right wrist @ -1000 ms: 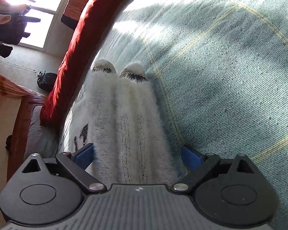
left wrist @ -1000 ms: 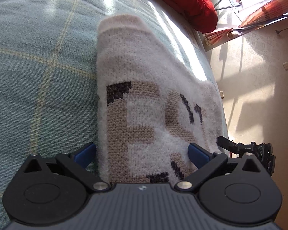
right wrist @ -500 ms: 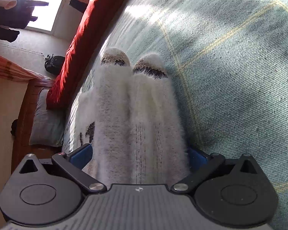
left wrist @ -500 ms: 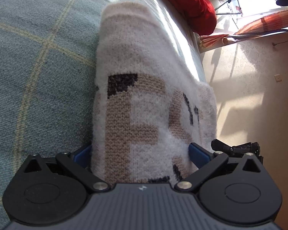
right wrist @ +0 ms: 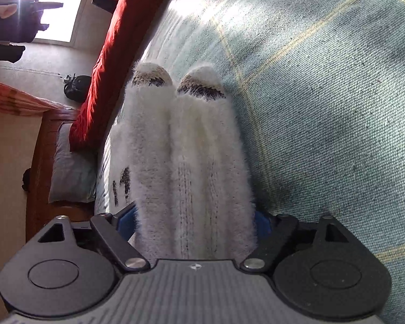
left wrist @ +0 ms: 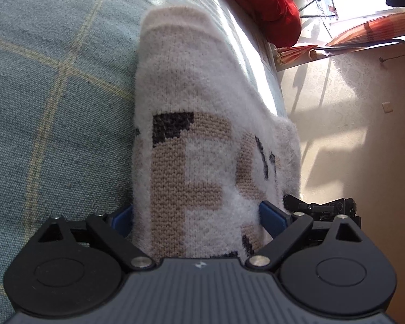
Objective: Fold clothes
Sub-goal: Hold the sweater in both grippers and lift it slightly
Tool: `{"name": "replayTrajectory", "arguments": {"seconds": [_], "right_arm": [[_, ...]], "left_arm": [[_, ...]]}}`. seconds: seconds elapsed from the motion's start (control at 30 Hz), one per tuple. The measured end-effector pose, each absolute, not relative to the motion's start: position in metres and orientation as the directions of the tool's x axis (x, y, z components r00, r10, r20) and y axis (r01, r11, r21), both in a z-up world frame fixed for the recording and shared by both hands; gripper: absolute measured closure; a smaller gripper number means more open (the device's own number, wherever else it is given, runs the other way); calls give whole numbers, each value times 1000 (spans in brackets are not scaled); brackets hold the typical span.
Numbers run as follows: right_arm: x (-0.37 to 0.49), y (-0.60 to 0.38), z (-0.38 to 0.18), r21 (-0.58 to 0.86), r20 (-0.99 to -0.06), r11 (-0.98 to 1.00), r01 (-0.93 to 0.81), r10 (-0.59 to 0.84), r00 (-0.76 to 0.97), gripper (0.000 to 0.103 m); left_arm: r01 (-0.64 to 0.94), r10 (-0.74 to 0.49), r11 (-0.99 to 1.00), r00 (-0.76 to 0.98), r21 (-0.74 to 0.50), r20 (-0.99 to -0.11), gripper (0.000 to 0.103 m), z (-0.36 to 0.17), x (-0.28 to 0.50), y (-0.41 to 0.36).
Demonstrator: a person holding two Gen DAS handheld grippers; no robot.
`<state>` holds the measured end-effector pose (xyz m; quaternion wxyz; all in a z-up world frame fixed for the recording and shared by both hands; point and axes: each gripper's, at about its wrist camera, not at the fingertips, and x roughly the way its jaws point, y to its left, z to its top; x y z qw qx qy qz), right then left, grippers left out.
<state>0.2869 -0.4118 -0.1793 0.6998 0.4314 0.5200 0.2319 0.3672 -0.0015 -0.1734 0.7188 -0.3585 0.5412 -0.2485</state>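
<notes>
Both grippers tilt down over the bed (left wrist: 54, 108). Left gripper (left wrist: 197, 216) and right gripper (right wrist: 194, 218) have just been closing, blue fingers (left wrist: 272, 216) hugging the white sweater (left wrist: 202, 135) by the bed's edge.

A home bedroom, bed with a checked blue-green cover (right wrist: 324, 108), red duvet (right wrist: 105, 81), pillow (right wrist: 70, 172) against a wooden frame, carpeted floor (left wrist: 351, 135), sunlit window (right wrist: 59, 13), orange curtain (left wrist: 364, 32)

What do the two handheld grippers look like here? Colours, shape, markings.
Both match. Left gripper: ribbed dark grey body with a small white logo, two round black housings, black linkage arms on silver pivot pins, blue fingers. Right gripper: the same. No hands, sleeves or cables visible.
</notes>
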Motion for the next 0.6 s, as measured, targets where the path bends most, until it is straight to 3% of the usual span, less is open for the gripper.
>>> {"name": "replayTrajectory", "arguments": {"seconds": [0.3,0.6], "right_arm": [[280,-398,-163,801,-575,594,77,726,377,27],[273,-385,-131,771,-585,636,2,708,396,29]], "left_arm": [[-38,-716,651,302,-758,-629,15,-162,369,-12],[0,-693,680,328,-734,-642,20,-139,366,-17]]}}
